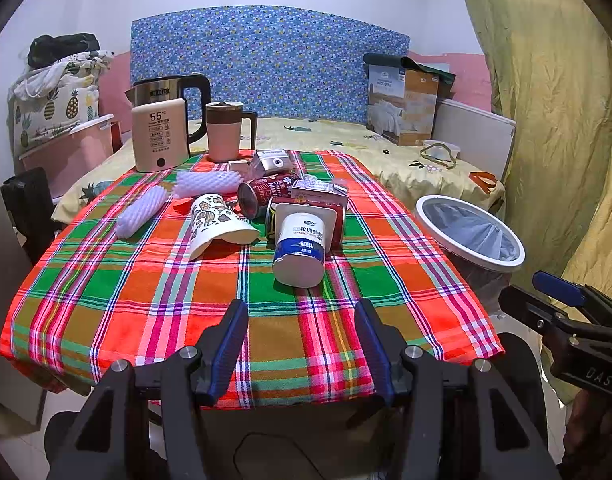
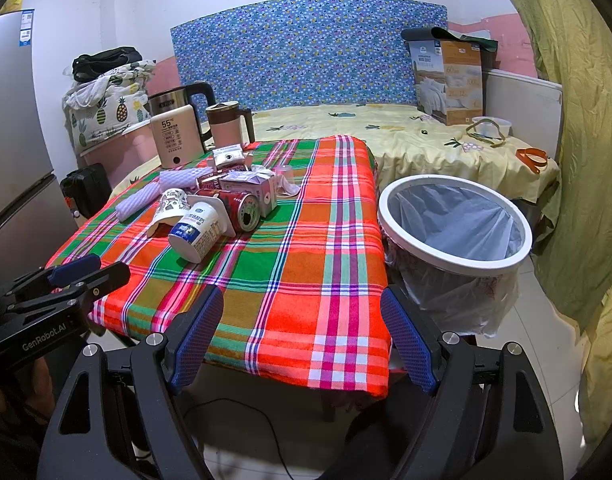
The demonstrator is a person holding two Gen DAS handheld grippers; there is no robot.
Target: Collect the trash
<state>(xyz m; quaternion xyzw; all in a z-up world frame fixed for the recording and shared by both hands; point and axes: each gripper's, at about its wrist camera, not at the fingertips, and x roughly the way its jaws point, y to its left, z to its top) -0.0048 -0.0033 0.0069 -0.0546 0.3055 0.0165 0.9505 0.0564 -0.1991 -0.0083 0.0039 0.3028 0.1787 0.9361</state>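
Note:
A pile of trash lies mid-table on the plaid cloth: a tipped white-and-blue yogurt cup, a patterned paper cup, a red can, a small carton and white foam sleeves. A white-rimmed bin with a plastic liner stands right of the table. My left gripper hangs open over the table's near edge, short of the yogurt cup. My right gripper is open over the near right corner, empty.
A kettle and a pink mug stand at the table's far left. Behind is a bed with a box. A green curtain hangs at the right. A fridge stands left.

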